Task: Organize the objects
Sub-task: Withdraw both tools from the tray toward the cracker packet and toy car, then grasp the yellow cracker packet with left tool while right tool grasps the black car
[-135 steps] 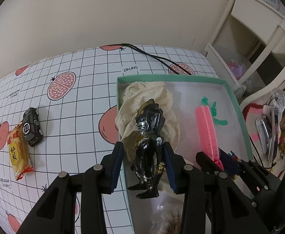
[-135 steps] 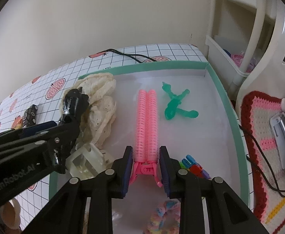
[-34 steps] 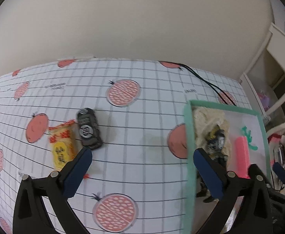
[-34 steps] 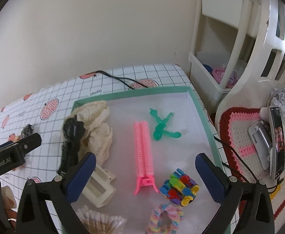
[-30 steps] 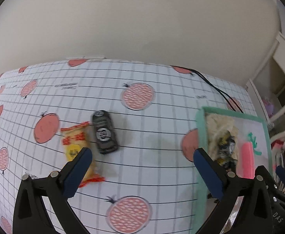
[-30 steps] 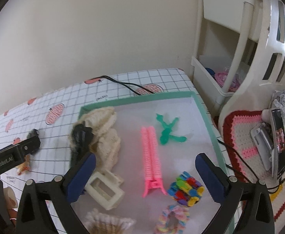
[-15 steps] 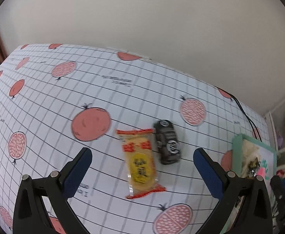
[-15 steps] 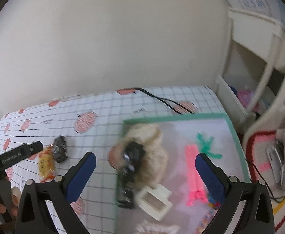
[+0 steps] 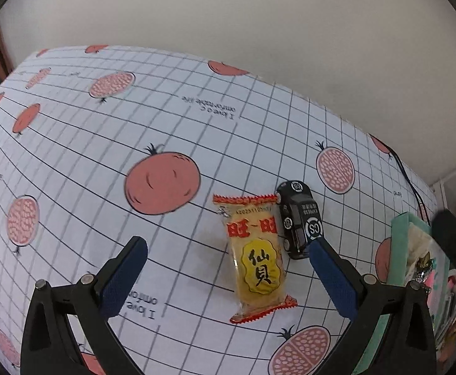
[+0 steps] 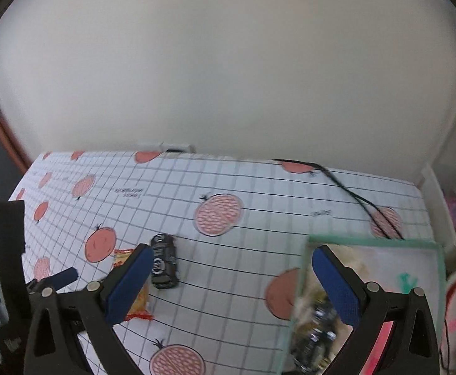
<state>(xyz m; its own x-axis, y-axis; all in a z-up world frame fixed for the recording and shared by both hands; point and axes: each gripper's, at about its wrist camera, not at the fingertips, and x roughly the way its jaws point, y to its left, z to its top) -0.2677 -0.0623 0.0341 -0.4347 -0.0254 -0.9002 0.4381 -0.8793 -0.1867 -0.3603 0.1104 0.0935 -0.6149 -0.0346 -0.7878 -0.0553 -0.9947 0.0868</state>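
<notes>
Snack lies flat on the cloth, centred ahead of the released, wide-spread left gripper, its right edge touching the car. Closing could catch the car too or crush the crinkly packet. Farther right, the right gripper is released, 2 fingers straddling the tray rim.

At 4.5 s back my left gripper was clamped on the black figure over the green tray; the figure now lies in the tray and my left jaws stand wide, empty. They have swung left, off the tray, and now frame the snack packet and black toy car on the tablecloth. My right gripper has let go of the pink clip, opened wide, and panned left; view blurred.
</notes>
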